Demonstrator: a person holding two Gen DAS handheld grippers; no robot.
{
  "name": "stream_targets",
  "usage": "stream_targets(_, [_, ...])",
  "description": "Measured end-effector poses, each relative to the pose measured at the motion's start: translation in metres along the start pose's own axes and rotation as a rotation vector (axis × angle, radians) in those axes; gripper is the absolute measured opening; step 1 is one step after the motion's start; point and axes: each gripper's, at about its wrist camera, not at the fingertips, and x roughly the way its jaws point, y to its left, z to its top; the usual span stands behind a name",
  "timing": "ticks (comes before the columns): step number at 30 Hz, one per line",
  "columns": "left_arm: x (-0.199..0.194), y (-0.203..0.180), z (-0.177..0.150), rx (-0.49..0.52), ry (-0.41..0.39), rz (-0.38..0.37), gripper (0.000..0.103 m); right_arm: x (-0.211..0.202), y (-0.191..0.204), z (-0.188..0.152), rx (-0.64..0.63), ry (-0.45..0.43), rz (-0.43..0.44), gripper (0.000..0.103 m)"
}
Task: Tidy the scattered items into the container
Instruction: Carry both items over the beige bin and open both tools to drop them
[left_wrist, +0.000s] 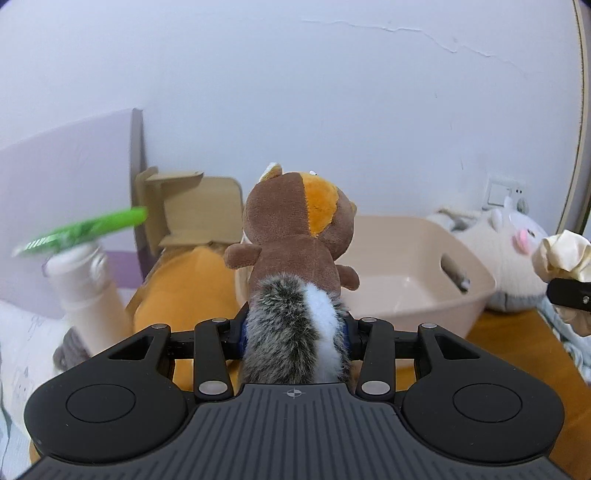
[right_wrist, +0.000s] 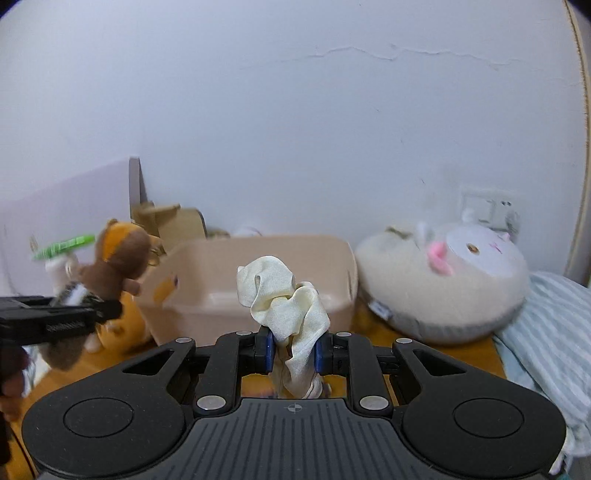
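Items: one brown-and-orange plush squirrel (left_wrist: 295, 236), clamped by its grey tail in left gripper (left_wrist: 293, 332); one crumpled cream cloth (right_wrist: 284, 295), pinched in right gripper (right_wrist: 294, 350); both before one empty beige plastic tub (right_wrist: 207, 280).

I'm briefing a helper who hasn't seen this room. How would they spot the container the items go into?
Look along the white wall to the orange surface at its foot. There, between a brown cardboard box and a big round cream plush, sits the beige plastic tub. It alone is smooth, open-topped and empty, with slot handles in its sides.
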Motion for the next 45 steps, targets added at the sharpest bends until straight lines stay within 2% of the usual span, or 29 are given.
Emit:
stream_targets(5, [0.033, -0.016, 0.029, 0.045, 0.024, 0.0, 0.043, 0.036, 0.001, 0.029, -0.018, 0.008, 0.008, 0.018])
stream_targets(11, [0.082, -0.027, 0.043, 0.079, 0.11, 0.014, 0.043, 0.099, -0.01, 0.051, 0.009, 0.106, 0.012, 0.018])
stream_targets(13, [0.098, -0.027, 0.041, 0.076, 0.158, 0.001, 0.043, 0.121, -0.013, 0.05, 0.028, 0.158, 0.022, 0.018])
stream_targets(16, [0.12, -0.019, 0.037, 0.033, 0.25, -0.057, 0.043, 0.15, -0.013, 0.046, 0.026, 0.218, 0.012, 0.018])
stream_targets(18, [0.13, -0.019, 0.031, 0.036, 0.287, -0.059, 0.043, 0.166, -0.011, 0.043, 0.018, 0.249, -0.001, 0.018])
stream_targets(28, [0.15, -0.017, 0.016, 0.083, 0.352, -0.044, 0.045, 0.199, 0.003, 0.024, -0.038, 0.35, -0.024, 0.02])
stream_targets(29, [0.149, -0.017, 0.016, 0.081, 0.353, -0.043, 0.046, 0.201, 0.003, 0.023, -0.042, 0.356, -0.031, 0.025])
stream_targets(30, [0.147, -0.017, 0.016, 0.081, 0.345, -0.042, 0.046, 0.202, 0.003, 0.021, -0.042, 0.359, -0.036, 0.038])
stream_targets(31, [0.143, -0.017, 0.017, 0.089, 0.322, -0.035, 0.048, 0.201, 0.003, 0.019, -0.039, 0.355, -0.04, 0.041])
stream_targets(33, [0.134, -0.02, 0.018, 0.122, 0.273, -0.016, 0.058, 0.197, 0.004, 0.017, -0.037, 0.338, -0.037, 0.046])
stream_targets(34, [0.128, -0.021, 0.019, 0.13, 0.248, -0.005, 0.071, 0.194, 0.004, 0.017, -0.038, 0.332, -0.033, 0.046])
stream_targets(35, [0.121, -0.021, 0.02, 0.133, 0.219, 0.005, 0.079, 0.19, 0.004, 0.017, -0.035, 0.324, -0.031, 0.05])
stream_targets(36, [0.113, -0.022, 0.021, 0.137, 0.188, 0.013, 0.08, 0.185, 0.004, 0.018, -0.03, 0.312, -0.031, 0.06])
stream_targets(38, [0.098, -0.023, 0.023, 0.151, 0.141, 0.031, 0.082, 0.171, 0.003, 0.021, -0.019, 0.276, -0.032, 0.07])
stream_targets(41, [0.076, -0.022, 0.023, 0.153, 0.092, 0.033, 0.083, 0.147, 0.001, 0.024, -0.007, 0.226, -0.029, 0.075])
stream_targets(45, [0.046, -0.016, 0.021, 0.13, 0.072, 0.005, 0.084, 0.107, -0.002, 0.028, 0.004, 0.158, -0.018, 0.078])
